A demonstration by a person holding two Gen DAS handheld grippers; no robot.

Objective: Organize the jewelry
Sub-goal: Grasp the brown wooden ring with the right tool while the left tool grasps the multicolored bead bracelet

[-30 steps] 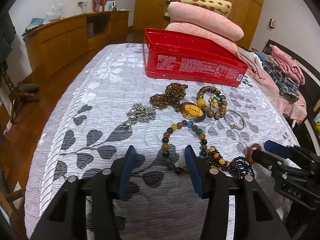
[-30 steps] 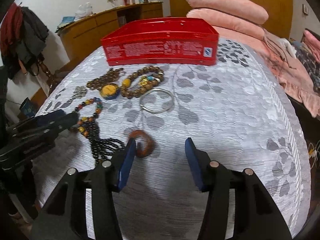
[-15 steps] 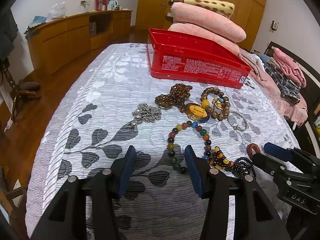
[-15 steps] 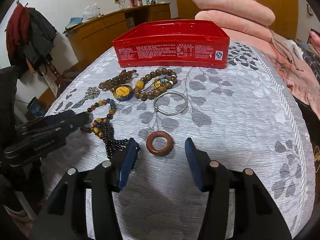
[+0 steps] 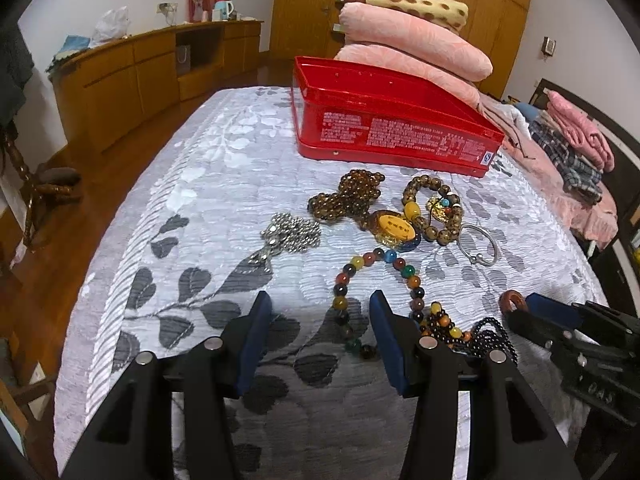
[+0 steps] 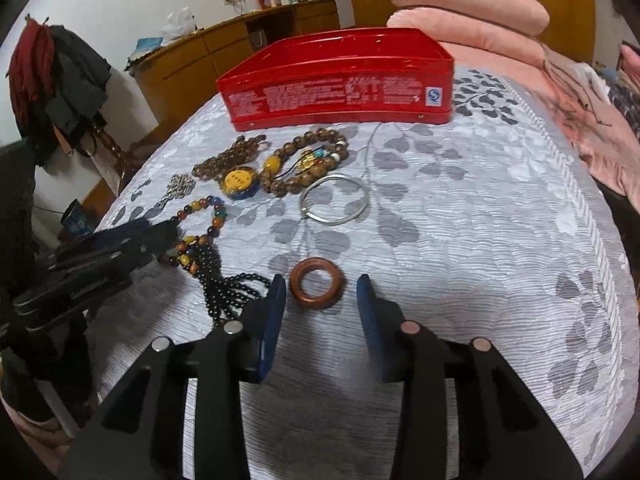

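Jewelry lies on a grey leaf-patterned bedspread (image 5: 192, 208) in front of an open red tin (image 5: 392, 128), which also shows in the right wrist view (image 6: 340, 88). My right gripper (image 6: 320, 300) is open, with a brown wooden ring (image 6: 317, 285) lying between its fingertips. A silver bangle (image 6: 334, 199), brown bead bracelets (image 6: 308, 160) and a yellow pendant (image 6: 239, 181) lie farther off. My left gripper (image 5: 320, 312) is open and empty, over the near end of a multicoloured bead necklace (image 5: 376, 264). A silver chain (image 5: 292, 232) lies to its left.
Black beads (image 6: 228, 292) lie left of the wooden ring. Pink pillows (image 5: 412, 40) are stacked behind the tin. A wooden sideboard (image 5: 152, 68) stands at the left wall. The bed edge drops to a wooden floor (image 5: 52, 240) on the left.
My right gripper has moved forward, so the wooden ring now lies between its fingertips, and its jaws have narrowed a little. The left gripper has drifted slightly back.
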